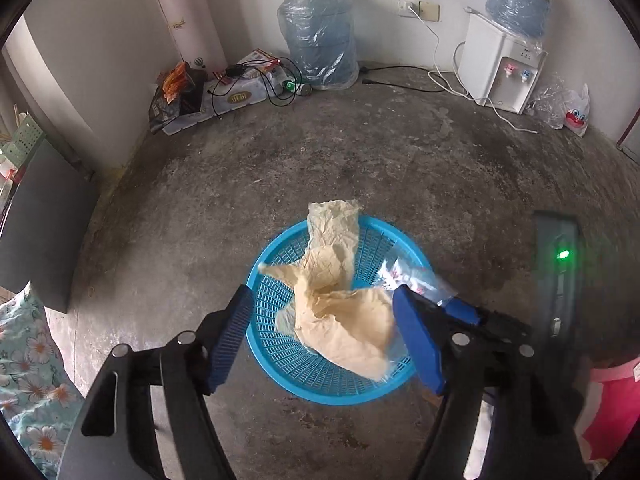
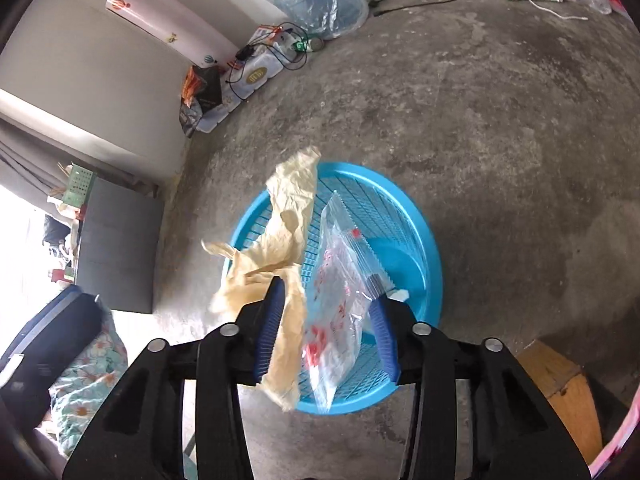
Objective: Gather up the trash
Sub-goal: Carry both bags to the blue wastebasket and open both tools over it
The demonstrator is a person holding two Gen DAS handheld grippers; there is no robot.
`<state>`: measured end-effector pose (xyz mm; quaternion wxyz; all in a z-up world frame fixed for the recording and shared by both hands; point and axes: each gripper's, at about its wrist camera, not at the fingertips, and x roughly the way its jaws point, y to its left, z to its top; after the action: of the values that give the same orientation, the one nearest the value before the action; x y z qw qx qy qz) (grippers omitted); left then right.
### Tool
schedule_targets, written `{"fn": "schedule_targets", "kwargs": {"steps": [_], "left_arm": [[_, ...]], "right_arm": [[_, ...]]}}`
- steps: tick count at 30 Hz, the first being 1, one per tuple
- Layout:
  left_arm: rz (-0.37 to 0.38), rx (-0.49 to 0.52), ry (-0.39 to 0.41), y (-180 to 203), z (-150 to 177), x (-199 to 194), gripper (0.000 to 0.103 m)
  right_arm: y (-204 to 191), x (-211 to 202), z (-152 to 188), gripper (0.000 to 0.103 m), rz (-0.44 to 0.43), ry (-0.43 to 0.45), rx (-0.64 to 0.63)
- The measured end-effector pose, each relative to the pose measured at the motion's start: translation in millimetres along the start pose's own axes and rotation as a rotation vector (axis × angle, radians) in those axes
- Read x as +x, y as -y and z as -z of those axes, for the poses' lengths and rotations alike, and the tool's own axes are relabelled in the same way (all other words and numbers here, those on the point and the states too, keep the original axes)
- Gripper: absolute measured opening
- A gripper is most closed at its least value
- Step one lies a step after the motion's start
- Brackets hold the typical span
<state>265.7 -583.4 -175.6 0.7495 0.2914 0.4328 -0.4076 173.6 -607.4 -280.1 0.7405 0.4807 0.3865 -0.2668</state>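
A round blue plastic basket sits on the concrete floor; it also shows in the right wrist view. Crumpled tan paper lies across it, one end over the far rim. A clear plastic bag with red print lies beside the paper. My left gripper is open above the basket, jaws on either side of the paper. My right gripper is open, with the tan paper and the plastic bag between its fingers; I cannot tell if they touch. The right gripper shows in the left wrist view at the bag.
Along the far wall stand a wrapped water jug, a white water dispenser with cables, and boxes with snack bags. A dark cabinet and floral cloth are at left. A brown cardboard box is at right.
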Motion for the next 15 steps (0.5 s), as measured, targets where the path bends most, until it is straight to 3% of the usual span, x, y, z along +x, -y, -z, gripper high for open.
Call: {"fn": "schedule_targets", "kwargs": {"steps": [5, 10, 15], "left_arm": [[0.025, -0.012, 0.052, -10.1, 0.0, -27.1, 0.071], [0.058, -0.040, 0.118, -21.0, 2.5, -68.0, 0.071], [0.081, -0.037, 0.207, -30.4, 9.1, -129.8, 0.071]], "right_arm": [[25.2, 11.2, 9.5, 0.047, 0.038, -0.043, 0.083], [22.9, -20.6, 16.0, 0.048, 0.017, 0.017, 0.077], [-5.0, -64.5, 17.8, 0.048, -0.035, 0.113, 0.038]]}}
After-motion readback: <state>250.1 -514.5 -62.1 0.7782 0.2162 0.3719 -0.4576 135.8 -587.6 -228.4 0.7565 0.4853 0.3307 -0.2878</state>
